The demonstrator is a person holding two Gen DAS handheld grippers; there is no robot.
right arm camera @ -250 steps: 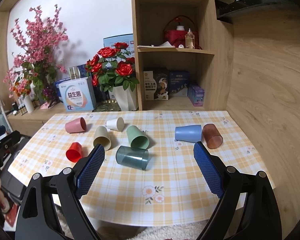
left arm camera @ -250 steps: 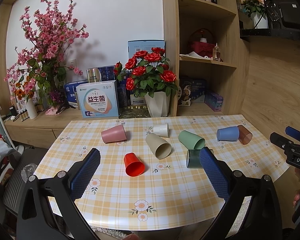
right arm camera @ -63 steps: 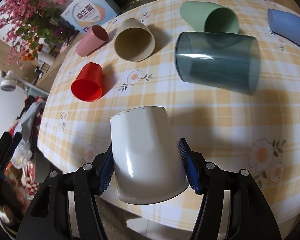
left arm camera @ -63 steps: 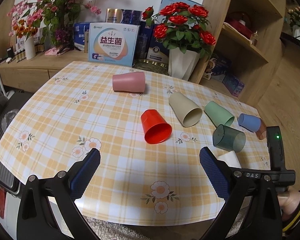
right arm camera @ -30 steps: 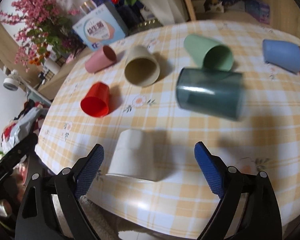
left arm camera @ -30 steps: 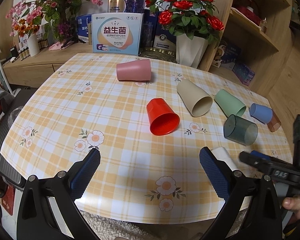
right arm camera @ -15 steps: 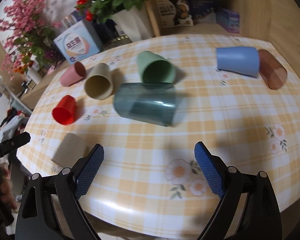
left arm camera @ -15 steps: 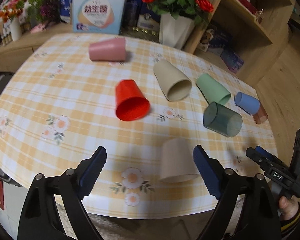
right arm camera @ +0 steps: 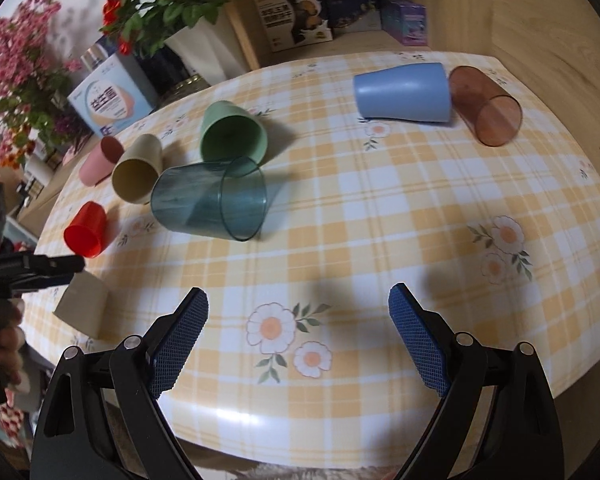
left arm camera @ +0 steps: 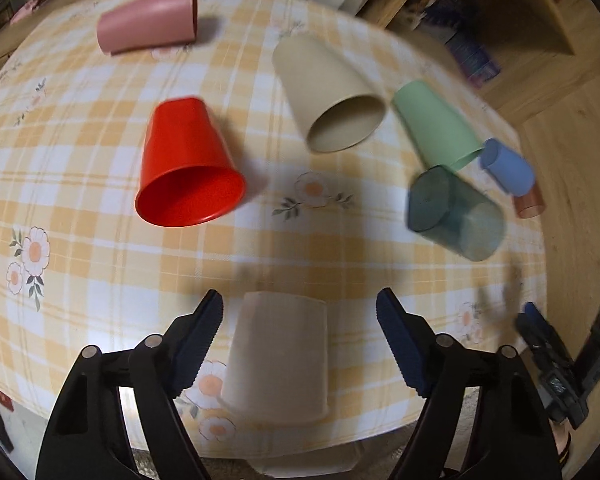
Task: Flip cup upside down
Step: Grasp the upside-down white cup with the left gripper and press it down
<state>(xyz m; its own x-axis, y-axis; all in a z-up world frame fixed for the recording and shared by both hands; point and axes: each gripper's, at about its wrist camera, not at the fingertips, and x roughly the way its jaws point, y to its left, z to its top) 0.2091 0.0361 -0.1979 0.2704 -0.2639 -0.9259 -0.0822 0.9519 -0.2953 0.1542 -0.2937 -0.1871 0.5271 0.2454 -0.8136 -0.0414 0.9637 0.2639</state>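
A cream cup [left arm camera: 278, 354] stands upside down near the table's front edge. My left gripper [left arm camera: 300, 340] is open, its fingers either side of that cup without touching it. The same cup shows in the right wrist view [right arm camera: 82, 308], with the left gripper [right arm camera: 40, 270] over it. My right gripper [right arm camera: 298, 336] is open and empty above the bare cloth. Lying on their sides are a red cup [left arm camera: 186, 168], a beige cup [left arm camera: 332, 96], a green cup [left arm camera: 436, 126], a clear teal cup [right arm camera: 210, 200], a pink cup [left arm camera: 150, 20], a blue cup [right arm camera: 404, 92] and a brown clear cup [right arm camera: 486, 106].
The table [right arm camera: 380, 208] has a yellow checked cloth with flowers. Behind it stand a rose pot [right arm camera: 192, 48], a printed box [right arm camera: 110, 100] and wooden shelves with boxes [right arm camera: 320, 8]. The right gripper shows at the right edge of the left wrist view [left arm camera: 560, 364].
The right gripper set the cream cup down upside down, let go and swung right. The left gripper has come down and forward, so that its fingers flank that cup.
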